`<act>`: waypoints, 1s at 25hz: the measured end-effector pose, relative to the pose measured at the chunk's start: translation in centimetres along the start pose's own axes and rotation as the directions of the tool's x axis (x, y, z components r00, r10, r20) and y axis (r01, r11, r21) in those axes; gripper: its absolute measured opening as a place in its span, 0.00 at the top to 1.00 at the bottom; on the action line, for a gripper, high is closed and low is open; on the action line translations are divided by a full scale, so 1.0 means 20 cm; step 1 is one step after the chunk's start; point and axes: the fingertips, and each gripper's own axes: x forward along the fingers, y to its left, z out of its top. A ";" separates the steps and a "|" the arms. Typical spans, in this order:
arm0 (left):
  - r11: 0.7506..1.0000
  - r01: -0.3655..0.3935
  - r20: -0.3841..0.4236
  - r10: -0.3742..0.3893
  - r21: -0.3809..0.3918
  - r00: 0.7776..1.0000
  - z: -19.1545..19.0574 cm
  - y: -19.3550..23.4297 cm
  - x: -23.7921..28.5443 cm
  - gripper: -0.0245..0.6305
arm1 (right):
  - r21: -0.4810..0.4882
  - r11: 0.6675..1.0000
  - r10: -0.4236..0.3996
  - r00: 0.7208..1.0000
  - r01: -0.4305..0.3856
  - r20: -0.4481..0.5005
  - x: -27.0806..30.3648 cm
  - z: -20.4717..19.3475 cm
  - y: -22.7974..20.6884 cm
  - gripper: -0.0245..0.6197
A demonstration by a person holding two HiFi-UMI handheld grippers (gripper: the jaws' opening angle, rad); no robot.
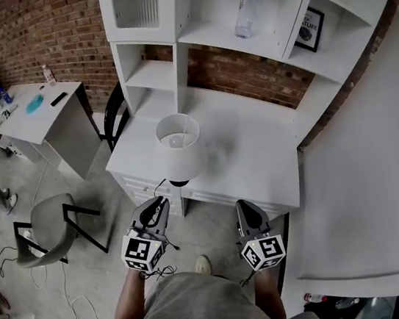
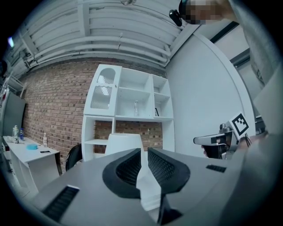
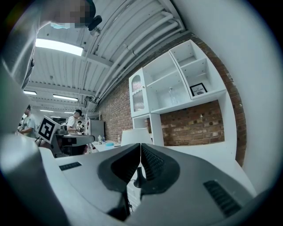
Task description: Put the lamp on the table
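head view: left gripper [image 1: 162, 200] narrowly parted, right gripper [image 1: 242, 205] pressed together, both empty; avoid nudging lamp [image 1: 179, 140] off near edge of table [image 1: 259, 161].

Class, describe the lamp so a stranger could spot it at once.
Find the white desk under the shelf unit. The lamp stands near its front edge: a white shade on a dark base, unlike the clear bottle shelved above.
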 end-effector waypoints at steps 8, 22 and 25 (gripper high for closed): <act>1.000 -0.002 -0.003 0.002 0.008 1.000 -0.01 0.01 -0.01 0.93 | 0.009 1.000 0.004 1.000 -0.004 0.004 0.00 -0.01 0.02 0.92; 1.000 0.004 -0.019 -0.004 0.021 1.000 -0.03 0.01 0.00 0.93 | 0.004 1.000 -0.008 1.000 0.008 -0.023 0.00 -0.04 0.01 0.93; 1.000 0.000 -0.018 0.000 0.019 1.000 -0.02 0.02 0.01 0.93 | -0.001 1.000 -0.018 0.999 0.018 -0.030 0.01 -0.04 0.00 0.93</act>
